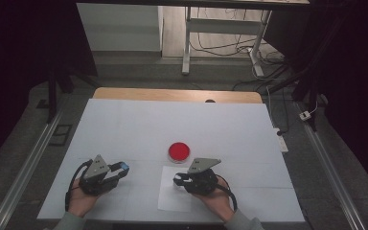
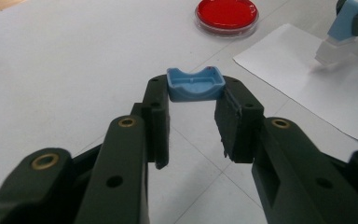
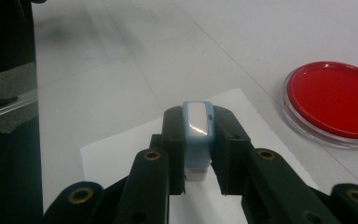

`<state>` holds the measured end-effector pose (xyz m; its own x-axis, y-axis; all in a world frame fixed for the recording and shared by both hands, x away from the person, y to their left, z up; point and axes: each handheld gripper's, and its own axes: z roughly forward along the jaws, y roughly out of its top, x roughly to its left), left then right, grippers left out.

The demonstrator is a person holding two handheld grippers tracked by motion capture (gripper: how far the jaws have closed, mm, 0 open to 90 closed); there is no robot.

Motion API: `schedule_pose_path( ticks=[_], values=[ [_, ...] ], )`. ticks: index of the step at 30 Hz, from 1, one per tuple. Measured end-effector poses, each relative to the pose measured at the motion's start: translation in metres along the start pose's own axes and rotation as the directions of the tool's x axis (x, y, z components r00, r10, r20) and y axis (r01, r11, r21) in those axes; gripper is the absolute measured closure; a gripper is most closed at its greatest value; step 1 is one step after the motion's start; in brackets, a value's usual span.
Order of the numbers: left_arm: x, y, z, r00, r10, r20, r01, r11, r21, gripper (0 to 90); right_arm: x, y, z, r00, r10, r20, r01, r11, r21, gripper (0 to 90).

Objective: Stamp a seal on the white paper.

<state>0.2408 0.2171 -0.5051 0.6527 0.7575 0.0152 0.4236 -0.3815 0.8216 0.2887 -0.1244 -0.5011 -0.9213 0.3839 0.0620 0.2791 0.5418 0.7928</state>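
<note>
Stamping step: right gripper (image 3: 198, 161) clamped on the stamp (image 3: 198, 135) over the paper (image 3: 121, 154), left gripper (image 2: 195, 123) clamped on its cap (image 2: 195, 85), red dish (image 1: 178, 151) at 12 o'clock; next, press squarely down

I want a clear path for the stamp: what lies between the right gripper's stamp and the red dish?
Nothing: in the right gripper view, bare paper sheet and white table separate stamp and red dish.

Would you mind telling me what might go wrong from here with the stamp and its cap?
The left tool grips the blue cap only at its jaw tips, so it might slip out. The right tool holds the stamp over the loose paper sheet; pressing could shift the sheet and smear a mark. The red dish sits close by and could get knocked.
</note>
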Motion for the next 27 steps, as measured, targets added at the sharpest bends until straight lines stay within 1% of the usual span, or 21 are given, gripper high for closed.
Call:
schedule_pose_path(
  ticks=[9,19,21,25,27],
  values=[
    [-0.0002,0.0000,-0.0001,1.0000,0.000,0.001,0.000,1.0000,0.001,65.5,0.0019,0.0000,0.0027,0.9998,-0.020,0.007,0.020,1.000,0.009,75.7],
    [-0.0001,0.0000,-0.0001,1.0000,0.000,0.001,0.000,1.0000,0.001,65.6,0.0019,-0.0006,0.0055,0.9995,-0.028,0.015,0.028,0.999,0.022,75.7],
    [-0.0003,0.0001,-0.0001,1.0000,0.000,0.001,0.000,1.0000,0.001,65.6,0.0023,-0.0007,0.0071,0.9996,-0.027,0.012,0.027,0.999,0.017,75.7],
    [-0.0001,-0.0001,0.0001,1.0000,0.000,0.000,0.000,1.0000,0.001,65.6,0.0030,-0.0007,0.0087,0.9990,-0.041,0.017,0.041,0.999,0.031,75.8],
    [0.0000,-0.0001,0.0000,1.0000,0.001,0.001,-0.001,1.0000,0.001,65.6,0.0030,-0.0010,0.0091,0.9990,-0.041,0.018,0.040,0.999,0.034,75.7]
  ],
)
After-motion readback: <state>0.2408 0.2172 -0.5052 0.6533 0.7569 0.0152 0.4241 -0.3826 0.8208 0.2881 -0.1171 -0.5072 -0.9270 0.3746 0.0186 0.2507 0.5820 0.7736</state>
